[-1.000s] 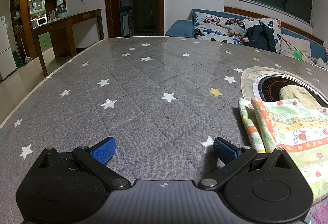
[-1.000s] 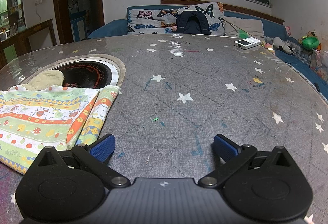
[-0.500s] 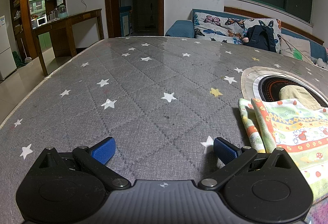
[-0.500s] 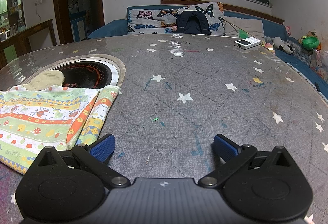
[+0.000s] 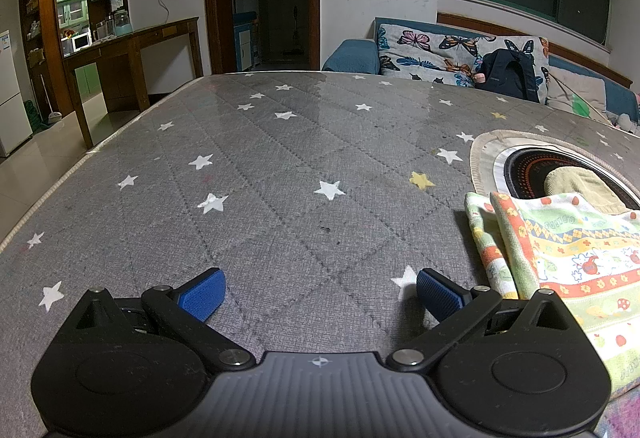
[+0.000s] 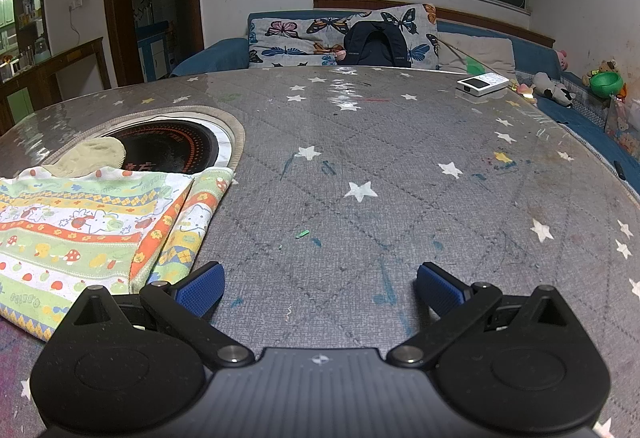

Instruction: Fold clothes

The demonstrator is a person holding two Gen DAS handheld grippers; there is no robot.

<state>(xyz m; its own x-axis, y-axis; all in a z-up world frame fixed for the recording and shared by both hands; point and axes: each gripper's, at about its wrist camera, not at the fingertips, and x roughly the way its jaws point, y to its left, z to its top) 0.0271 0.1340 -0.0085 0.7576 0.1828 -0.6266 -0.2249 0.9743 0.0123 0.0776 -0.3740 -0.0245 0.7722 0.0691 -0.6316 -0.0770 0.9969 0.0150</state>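
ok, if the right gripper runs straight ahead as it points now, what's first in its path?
Likely nothing soon: the right gripper is open over bare starred tablecloth. The patterned cloth lies off to its left; depth is unclear.

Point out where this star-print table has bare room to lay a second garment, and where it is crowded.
Bare: the grey stretch left of the folded cloth, out to the table's piped edge; also right of the cloth, from the cooktop ring toward the white device. Crowded: the cloth overlapping the ring, between the open left gripper and right gripper.
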